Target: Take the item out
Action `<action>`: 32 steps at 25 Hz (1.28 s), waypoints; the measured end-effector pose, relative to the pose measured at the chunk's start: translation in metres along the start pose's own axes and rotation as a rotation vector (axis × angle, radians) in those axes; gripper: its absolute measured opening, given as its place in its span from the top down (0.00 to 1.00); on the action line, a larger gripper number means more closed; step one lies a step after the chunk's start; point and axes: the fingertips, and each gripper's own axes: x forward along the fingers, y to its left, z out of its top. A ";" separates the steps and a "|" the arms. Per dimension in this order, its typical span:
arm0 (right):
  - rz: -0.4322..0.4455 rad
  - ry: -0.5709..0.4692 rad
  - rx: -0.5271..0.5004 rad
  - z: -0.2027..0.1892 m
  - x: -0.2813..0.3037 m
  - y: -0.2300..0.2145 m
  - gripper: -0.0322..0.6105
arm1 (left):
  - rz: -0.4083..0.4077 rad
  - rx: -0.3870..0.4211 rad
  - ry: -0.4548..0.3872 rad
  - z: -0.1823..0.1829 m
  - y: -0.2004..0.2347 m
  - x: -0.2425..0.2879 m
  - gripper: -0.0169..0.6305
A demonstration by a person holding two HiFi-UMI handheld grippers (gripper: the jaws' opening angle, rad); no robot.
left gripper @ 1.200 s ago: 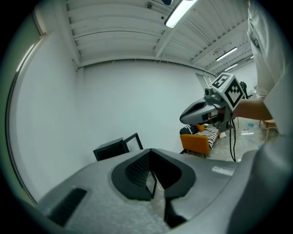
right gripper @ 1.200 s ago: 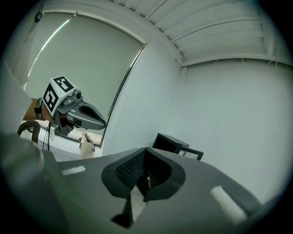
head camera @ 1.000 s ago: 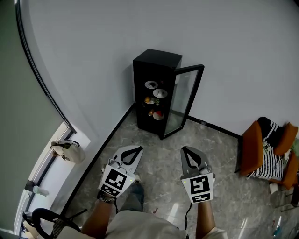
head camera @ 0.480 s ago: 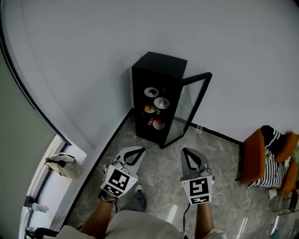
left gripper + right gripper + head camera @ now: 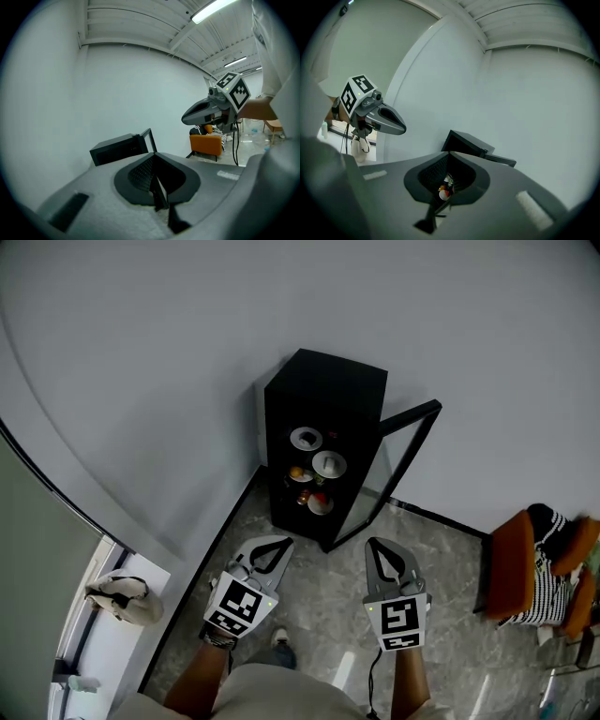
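Observation:
A black cabinet point(image 5: 323, 418) stands on the floor against the wall, its glass door point(image 5: 401, 457) swung open to the right. On its shelves I see two white dishes point(image 5: 305, 438) and, below them, small round orange and red items point(image 5: 319, 503). Both grippers hang short of the cabinet, above the floor, and hold nothing. My left gripper point(image 5: 272, 543) is shut, as is my right gripper point(image 5: 378, 546). In the left gripper view the cabinet point(image 5: 123, 147) lies ahead, beyond the shut jaws. In the right gripper view the coloured items point(image 5: 444, 189) show through the jaw window.
An orange chair point(image 5: 511, 549) with striped cloth stands at the right. A bag point(image 5: 120, 599) sits on a window ledge at the left. Grey stone floor point(image 5: 319, 601) lies between me and the cabinet. A dark baseboard runs along the left wall.
The cabinet has come closer and lower in the head view as the person moves toward it. Both grippers stay shut and level.

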 end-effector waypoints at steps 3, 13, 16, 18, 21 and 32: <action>0.000 0.009 0.002 0.001 0.028 -0.004 0.94 | -0.006 -0.005 0.004 -0.005 0.021 0.014 0.97; -0.004 0.027 -0.008 -0.001 0.111 -0.017 0.94 | -0.032 0.003 0.035 -0.025 0.078 0.050 0.97; -0.011 0.038 -0.020 -0.008 0.138 -0.022 0.94 | -0.027 -0.003 0.030 -0.028 0.095 0.064 0.97; -0.021 0.051 -0.015 -0.017 0.157 -0.028 0.94 | -0.012 -0.012 0.030 -0.033 0.108 0.075 0.97; -0.043 0.073 0.015 -0.040 0.185 -0.037 0.94 | 0.013 -0.028 0.039 -0.047 0.122 0.093 0.97; -0.087 0.137 0.094 -0.139 0.297 -0.057 0.94 | 0.061 -0.126 0.074 -0.118 0.173 0.176 0.97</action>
